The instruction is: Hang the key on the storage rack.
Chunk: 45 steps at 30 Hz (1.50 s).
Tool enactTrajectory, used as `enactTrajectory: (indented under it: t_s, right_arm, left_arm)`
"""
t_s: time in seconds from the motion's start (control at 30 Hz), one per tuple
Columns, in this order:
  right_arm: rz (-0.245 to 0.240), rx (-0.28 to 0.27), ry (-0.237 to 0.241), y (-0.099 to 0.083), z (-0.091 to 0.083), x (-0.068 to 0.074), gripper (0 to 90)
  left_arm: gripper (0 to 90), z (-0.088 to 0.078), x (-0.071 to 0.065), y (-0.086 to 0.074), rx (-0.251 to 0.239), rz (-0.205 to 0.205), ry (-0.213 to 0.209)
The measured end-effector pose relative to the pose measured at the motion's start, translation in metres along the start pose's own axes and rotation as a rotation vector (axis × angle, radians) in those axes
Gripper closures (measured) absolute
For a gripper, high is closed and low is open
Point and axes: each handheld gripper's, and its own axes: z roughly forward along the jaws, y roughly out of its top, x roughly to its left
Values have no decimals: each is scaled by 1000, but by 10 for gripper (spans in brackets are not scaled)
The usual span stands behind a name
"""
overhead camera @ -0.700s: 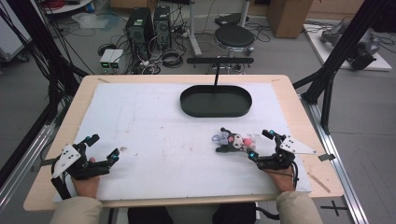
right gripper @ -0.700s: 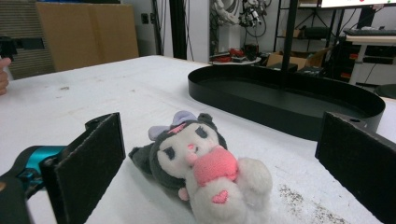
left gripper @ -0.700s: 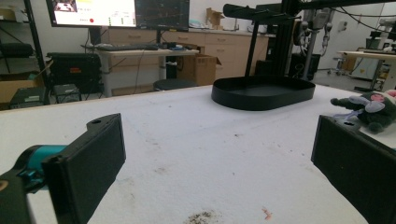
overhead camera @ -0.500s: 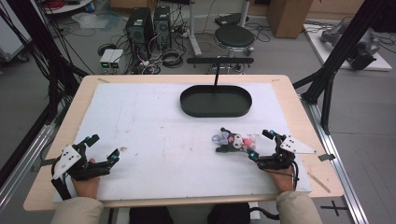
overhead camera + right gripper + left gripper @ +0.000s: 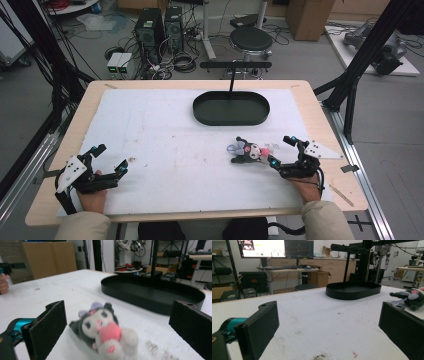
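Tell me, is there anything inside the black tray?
Nothing can be seen inside the black tray: its floor looks bare from the high view. In the right gripper view its near wall hides part of the floor. The plush toy lies outside it, on the white mat.

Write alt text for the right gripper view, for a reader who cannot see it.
A small plush toy with a white face, dark ears and a pink front lies on the white table cover, between the wide-open black jaws of the right gripper. Behind it sits an empty black oval tray.

Tray [image 5: 231, 108] at table's [image 5: 310, 95] far middle, plush toy [image 5: 247, 150] nearer, right of centre
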Motion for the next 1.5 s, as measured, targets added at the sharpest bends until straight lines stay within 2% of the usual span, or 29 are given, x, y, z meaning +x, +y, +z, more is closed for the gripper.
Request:
enactTrajectory:
  t_s: [0.03,0.07,0.1,0.13,0.2,0.23,0.27,0.33,0.4,0.5,0.53,0.57,0.6,0.63,0.7,0.73,0.83,0.87,0.9,0.93,0.97,1.03,1.27,1.37,1.4,1.43,1.5]
  right_arm:
    - [-12,6,10,8,-2,-2,5]
    - [-12,6,10,8,-2,-2,5]
    - [-33,9,15,18,-3,-4,5]
    - [-58,34,36,37,-6,-8,5]
    - [-85,61,54,56,-7,-12,5]
    - [-85,61,54,56,-7,-12,5]
    - [-114,86,64,70,-7,-15,5]
    - [-123,103,71,77,-7,-16,5]
    - [-174,162,103,95,-2,-19,5]
    - [-212,229,133,103,6,-20,5]
    - [-222,262,152,105,10,-19,5]
    - [-222,262,152,105,10,-19,5]
    - [-251,319,175,106,18,-20,5]
    - [-251,319,175,106,18,-20,5]
    - [-274,385,194,108,25,-21,5]
    - [-301,424,213,112,31,-21,5]
    - [-318,444,227,115,36,-22,5]
    - [-325,470,236,117,40,-23,5]
    - [-325,470,236,117,40,-23,5]
    - [-346,494,249,119,44,-25,5]
    - [-346,494,249,119,44,-25,5]
    - [-365,528,267,120,49,-26,5]
    - [-416,666,294,107,60,-24,5]
    - [-440,692,312,103,64,-23,5]
    - [-442,721,313,100,67,-21,5]
    - [-442,721,313,100,67,-21,5]
    - [-464,767,327,95,72,-19,5]
  left_arm:
    - [33,0,0,0,0,0,0]
    - [33,0,0,0,0,-1,-1]
    - [33,0,0,0,0,-2,-1]
    - [34,0,0,0,0,-2,-1]
    - [34,0,1,0,0,-1,-1]
    - [34,0,1,0,1,-2,-2]
    - [33,0,1,0,2,-3,-2]
    - [34,0,1,0,0,-3,-1]
    - [34,0,1,0,0,-3,-1]
    - [33,0,0,0,0,-3,-2]
    - [34,0,0,0,-1,-3,-2]
    - [34,0,1,0,0,-2,0]
    - [34,0,1,0,0,-3,-1]
    - [34,0,1,0,1,-2,-2]
    - [34,0,0,0,1,-2,-1]
    - [34,0,0,0,0,-2,-1]
    - [34,0,1,0,1,0,-1]
    - [34,0,0,0,1,-2,-2]
    - [34,0,0,0,0,-3,-1]
    - [34,0,0,0,1,-3,-1]
    - [34,0,0,0,2,-2,0]
    - [33,0,0,0,3,-1,1]
    - [33,0,0,0,3,1,0]
    - [34,0,0,0,3,-2,-1]
    - [34,0,0,0,4,-2,-1]
    - [34,0,0,0,4,-1,-1]
    - [34,0,0,0,3,0,0]
